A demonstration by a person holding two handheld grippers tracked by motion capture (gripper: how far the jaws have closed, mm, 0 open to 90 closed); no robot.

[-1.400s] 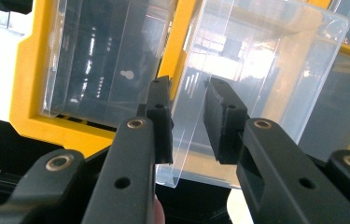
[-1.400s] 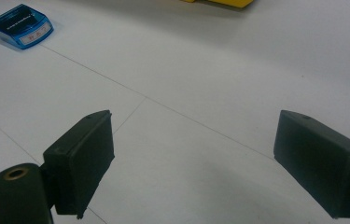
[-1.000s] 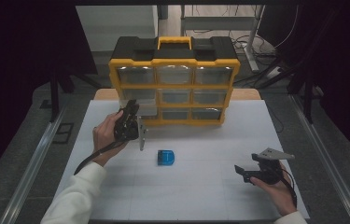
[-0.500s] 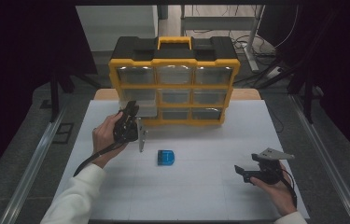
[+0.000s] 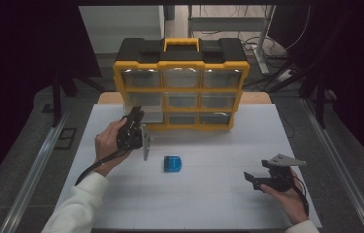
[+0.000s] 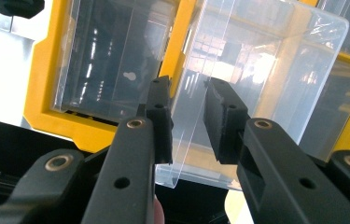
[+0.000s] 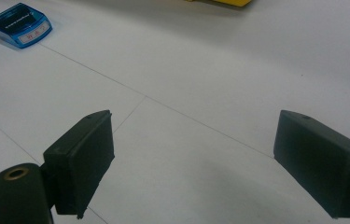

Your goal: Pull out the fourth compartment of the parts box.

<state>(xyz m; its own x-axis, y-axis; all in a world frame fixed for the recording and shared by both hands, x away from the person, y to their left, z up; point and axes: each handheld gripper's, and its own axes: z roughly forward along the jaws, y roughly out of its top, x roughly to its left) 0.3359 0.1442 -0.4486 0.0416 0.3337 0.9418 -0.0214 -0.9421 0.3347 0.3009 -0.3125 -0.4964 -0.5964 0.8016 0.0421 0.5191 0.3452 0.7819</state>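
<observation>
Left gripper view puts my left gripper (image 6: 186,121) right at the clear drawer (image 6: 256,79), its two black fingers (image 6: 161,119) narrow around the drawer's thin front edge; one pad lies against the plastic, but I cannot tell whether the other pad touches it, so I cannot say if the wall is truly pinched. That drawer stands partly drawn out of the yellow organiser (image 6: 42,93), with a neighbouring clear drawer beside it flush in the frame. From the high view, my left gripper (image 5: 136,127) sits at the organiser's (image 5: 181,82) lower left corner, where the pulled drawer (image 5: 143,109) juts toward me, and my left hand (image 5: 109,145) wraps the gripper's body while its cable trails back along my white sleeve (image 5: 75,206). Right gripper view shows my other fingers (image 7: 81,161) spread wide with nothing between them, just above the white desk (image 7: 210,70), and a small blue box (image 7: 19,24) lies well ahead of them. In the high view my right gripper (image 5: 259,178) rests low in my right hand (image 5: 286,199) near the desk's (image 5: 204,204) right front, and the blue box (image 5: 173,164) lies between my two hands, well apart from both.
</observation>
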